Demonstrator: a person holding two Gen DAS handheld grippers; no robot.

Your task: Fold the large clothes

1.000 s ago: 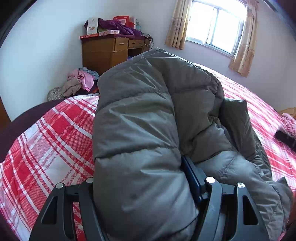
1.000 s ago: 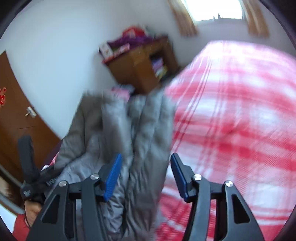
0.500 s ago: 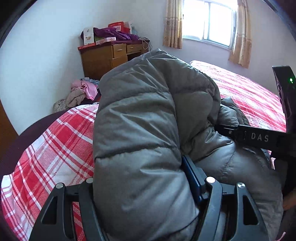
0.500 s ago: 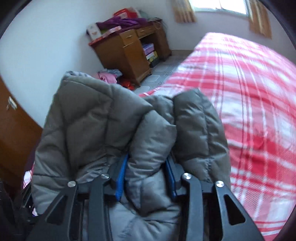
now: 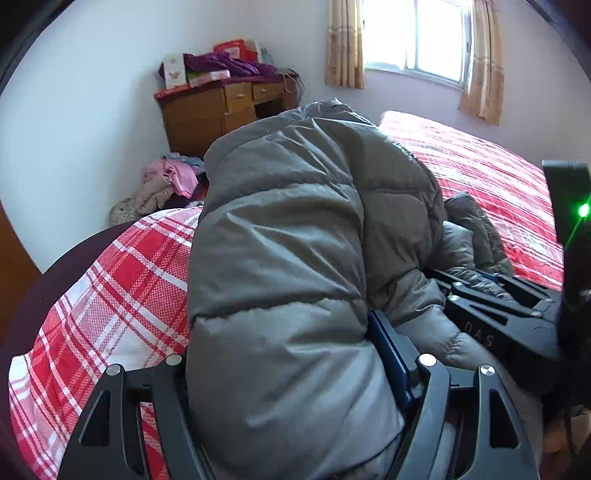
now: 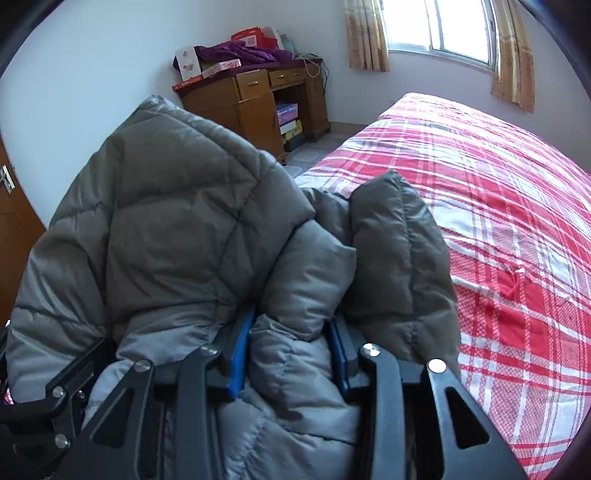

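A big grey puffer jacket (image 5: 288, 236) is bunched up over the near corner of a bed with a red and white plaid cover (image 5: 122, 288). My left gripper (image 5: 288, 373) is shut on a thick fold of the jacket, which hides its left finger. My right gripper (image 6: 291, 354) is shut on another padded fold of the jacket (image 6: 177, 229), with blue pads on either side. The right gripper also shows in the left wrist view (image 5: 495, 310), close on the right, pressed into the jacket.
A wooden desk (image 6: 258, 99) piled with boxes and purple cloth stands against the far wall. A heap of pink clothes (image 5: 166, 184) lies on the floor beside the bed. A curtained window (image 6: 439, 33) is at the back. A wooden door (image 6: 11, 229) is at the left.
My right gripper came in from open above the bed and closed on a fold of the jacket, right beside the left gripper. The left gripper kept its hold.
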